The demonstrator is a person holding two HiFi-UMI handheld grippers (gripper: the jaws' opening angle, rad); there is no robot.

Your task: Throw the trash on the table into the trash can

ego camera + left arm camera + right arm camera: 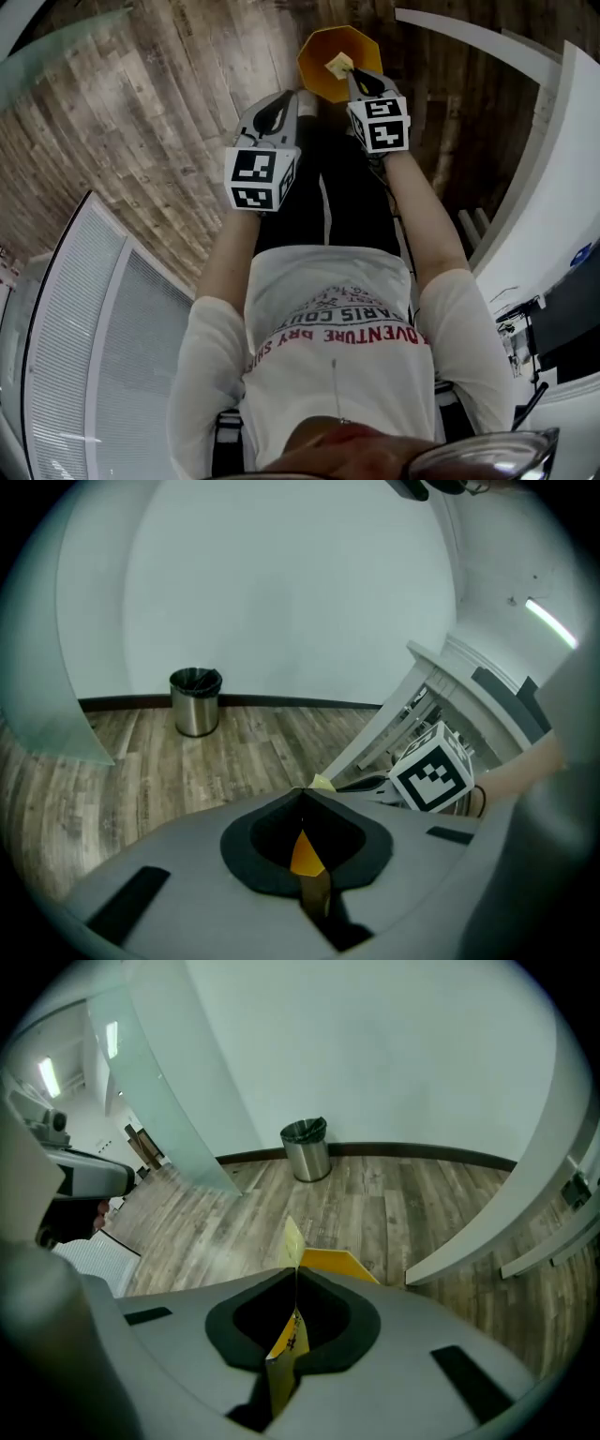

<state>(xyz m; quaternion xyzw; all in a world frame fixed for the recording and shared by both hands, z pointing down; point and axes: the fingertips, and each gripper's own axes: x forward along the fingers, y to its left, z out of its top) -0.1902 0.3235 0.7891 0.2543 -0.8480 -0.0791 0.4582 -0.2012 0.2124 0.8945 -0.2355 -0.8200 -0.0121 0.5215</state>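
Observation:
An orange trash can (323,70) stands on the wooden floor in front of the person. My right gripper (357,82) hangs over its mouth, shut on a pale yellow paper scrap (338,65). In the right gripper view the scrap (292,1238) sticks out past the shut jaws of the gripper (296,1269), with the can's orange rim (343,1265) just beyond. My left gripper (302,96) is beside it at the can's near-left edge. In its own view the left gripper (302,791) has its jaws closed tip to tip with nothing in them, and the orange can (306,852) shows through the gap below.
A steel waste bin (307,1148) with a black liner stands by the curved white wall (281,592). A white table (553,197) curves along the right. A slatted white panel (84,328) lies at the left. Wooden floor (141,112) surrounds the orange can.

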